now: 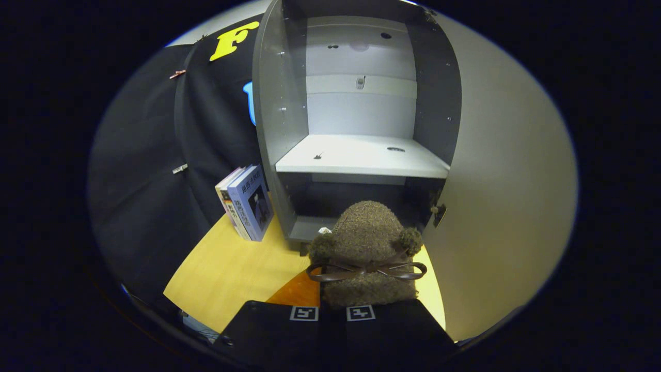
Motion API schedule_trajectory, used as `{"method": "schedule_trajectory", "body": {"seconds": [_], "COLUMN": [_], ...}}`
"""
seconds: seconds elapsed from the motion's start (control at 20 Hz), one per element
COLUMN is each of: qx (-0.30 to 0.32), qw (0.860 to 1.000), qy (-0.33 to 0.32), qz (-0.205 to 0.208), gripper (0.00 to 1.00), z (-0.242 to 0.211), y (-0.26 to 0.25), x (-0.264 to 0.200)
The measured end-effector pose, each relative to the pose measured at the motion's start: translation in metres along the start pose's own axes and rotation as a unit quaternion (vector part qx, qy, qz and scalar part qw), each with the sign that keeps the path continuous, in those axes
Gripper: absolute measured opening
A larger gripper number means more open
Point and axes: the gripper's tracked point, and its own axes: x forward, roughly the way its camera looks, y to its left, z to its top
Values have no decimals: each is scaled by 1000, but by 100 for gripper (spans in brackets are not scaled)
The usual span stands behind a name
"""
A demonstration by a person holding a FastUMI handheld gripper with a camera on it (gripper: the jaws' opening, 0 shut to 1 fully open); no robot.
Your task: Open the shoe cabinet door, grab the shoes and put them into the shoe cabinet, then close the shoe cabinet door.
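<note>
Hand-held gripper [333, 310] sits at the near end of the gripper view, its two fingers drawn close together and clamped on the heel end of a fuzzy brown shoe [365, 243]. That shoe, a plush slipper with two small pompoms and a thin dark ribbon bow across its top, points forward, away from the fingers and toward the shoe cabinet [361, 119].

Straight beyond the shoe stands the grey shoe cabinet, open. Its door [501, 191] swings wide on the cabinet's right side, a large pale panel. Inside the cabinet, a light shelf [361, 157] crosses the middle, with a dark lower compartment under it; the shoe's toe sits just in front of that lower opening. To the cabinet's left, a few books [248, 201] lean upright on the yellow wooden counter [232, 268].

Judging by this, the door-opening step is done and the shoe is being carried in. The next move likely calls for pushing the shoe forward into a compartment, then spreading the fingers to release it.
</note>
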Motion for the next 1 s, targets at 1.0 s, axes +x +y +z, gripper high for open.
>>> {"method": "schedule_trajectory", "body": {"seconds": [1.0], "qx": [58], "qw": [998], "qy": [12], "qz": [8], "gripper": [5], "z": [166], "y": [-20], "x": [84]}}
